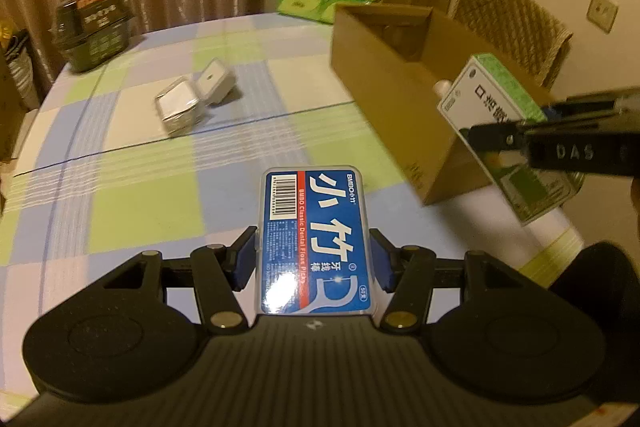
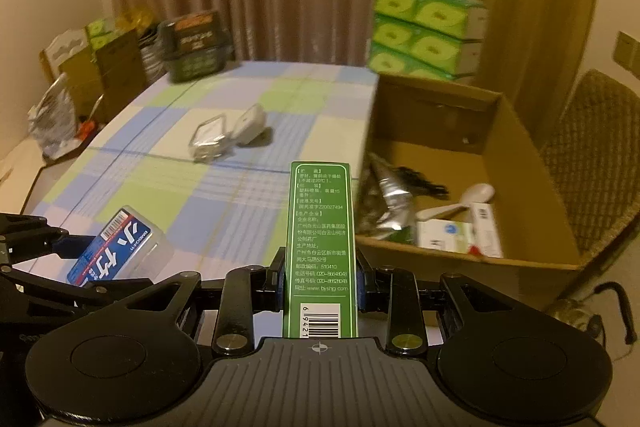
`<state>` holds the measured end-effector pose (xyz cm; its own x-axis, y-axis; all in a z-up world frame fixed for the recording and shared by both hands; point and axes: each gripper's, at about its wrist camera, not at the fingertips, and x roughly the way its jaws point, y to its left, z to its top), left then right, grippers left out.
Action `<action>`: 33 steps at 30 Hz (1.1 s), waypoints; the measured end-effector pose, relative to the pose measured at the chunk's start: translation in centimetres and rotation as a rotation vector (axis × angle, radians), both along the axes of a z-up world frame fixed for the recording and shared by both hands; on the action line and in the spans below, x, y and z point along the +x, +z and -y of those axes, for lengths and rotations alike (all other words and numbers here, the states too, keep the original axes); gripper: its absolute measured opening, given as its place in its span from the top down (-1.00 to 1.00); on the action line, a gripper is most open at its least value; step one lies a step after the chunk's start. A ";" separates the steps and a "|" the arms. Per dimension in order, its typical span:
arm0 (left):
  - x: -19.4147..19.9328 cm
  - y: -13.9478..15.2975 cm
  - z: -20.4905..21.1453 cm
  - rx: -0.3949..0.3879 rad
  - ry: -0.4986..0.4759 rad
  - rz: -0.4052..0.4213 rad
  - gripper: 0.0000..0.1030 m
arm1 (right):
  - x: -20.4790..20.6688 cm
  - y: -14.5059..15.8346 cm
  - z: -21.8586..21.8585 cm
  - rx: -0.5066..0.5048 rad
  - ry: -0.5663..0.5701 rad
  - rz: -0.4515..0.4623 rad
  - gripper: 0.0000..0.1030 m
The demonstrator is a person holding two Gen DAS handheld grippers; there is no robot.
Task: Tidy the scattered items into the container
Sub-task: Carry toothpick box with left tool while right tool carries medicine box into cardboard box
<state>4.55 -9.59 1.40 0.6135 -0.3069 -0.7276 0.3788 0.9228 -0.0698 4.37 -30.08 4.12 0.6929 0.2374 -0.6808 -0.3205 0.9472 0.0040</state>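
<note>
Left gripper (image 1: 314,259) clenched on a blue floss-pick box (image 1: 314,239), right gripper (image 2: 320,277) clamping a green medicine carton (image 2: 322,247) jutting forward beside the cardboard box (image 2: 524,163), foil trays (image 1: 194,97) mid-table

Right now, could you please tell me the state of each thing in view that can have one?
left gripper: shut on the floss pick box.
floss pick box: held above the table.
right gripper: shut on the green carton.
green carton: held beside the cardboard box.
cardboard box: open, partly filled.
clear plastic case: lying on the table, lid open.
</note>
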 end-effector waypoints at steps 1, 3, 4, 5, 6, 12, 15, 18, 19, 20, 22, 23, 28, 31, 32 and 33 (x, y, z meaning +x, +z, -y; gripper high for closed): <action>0.0 0.2 0.4 -0.011 -0.003 0.001 -0.02 | -0.1 0.2 0.5 0.003 -0.010 0.006 0.46; 0.3 0.8 1.4 -0.035 -0.012 0.003 -0.02 | -0.2 0.6 1.4 0.009 -0.025 0.015 0.46; 0.4 1.0 1.8 -0.045 -0.016 0.003 -0.02 | -0.2 0.8 1.8 0.010 -0.033 0.021 0.46; 0.6 1.3 2.4 -0.056 -0.022 0.004 -0.02 | -0.2 0.9 2.3 0.013 -0.039 0.025 0.46; 0.7 1.5 2.8 -0.064 -0.027 0.004 -0.02 | -0.2 1.1 2.7 0.014 -0.046 0.030 0.46; 2.0 2.7 5.9 -0.088 -0.074 0.022 -0.02 | 0.1 1.9 5.0 0.017 -0.082 0.057 0.46; 2.7 3.4 7.3 -0.094 -0.093 0.040 -0.02 | 0.4 2.5 6.2 0.013 -0.098 0.073 0.46; 3.5 4.0 8.7 -0.105 -0.107 0.051 -0.02 | 0.9 3.1 7.3 0.009 -0.116 0.087 0.46; 3.8 4.1 9.1 -0.107 -0.111 0.054 -0.02 | 1.0 3.2 7.6 0.007 -0.122 0.091 0.46; 4.1 4.3 9.6 -0.110 -0.116 0.057 -0.02 | 1.3 3.4 8.0 0.005 -0.128 0.096 0.46; 4.6 4.5 10.6 -0.124 -0.119 0.056 -0.02 | 1.7 3.6 8.6 0.002 -0.137 0.104 0.46; 4.9 4.6 11.0 -0.135 -0.116 0.055 -0.02 | 1.9 3.7 8.9 0.001 -0.142 0.106 0.46; 6.2 4.8 13.0 -0.163 -0.122 0.051 -0.02 | 2.9 3.7 10.1 0.003 -0.159 0.113 0.46; 7.0 4.8 14.0 -0.170 -0.127 0.049 -0.02 | 3.5 3.6 10.6 0.004 -0.164 0.111 0.46; 7.3 4.8 14.3 -0.170 -0.129 0.047 -0.02 | 3.7 3.5 10.7 0.004 -0.165 0.110 0.46; 7.5 4.7 14.6 -0.170 -0.130 0.045 -0.02 | 4.0 3.4 10.8 0.004 -0.166 0.109 0.46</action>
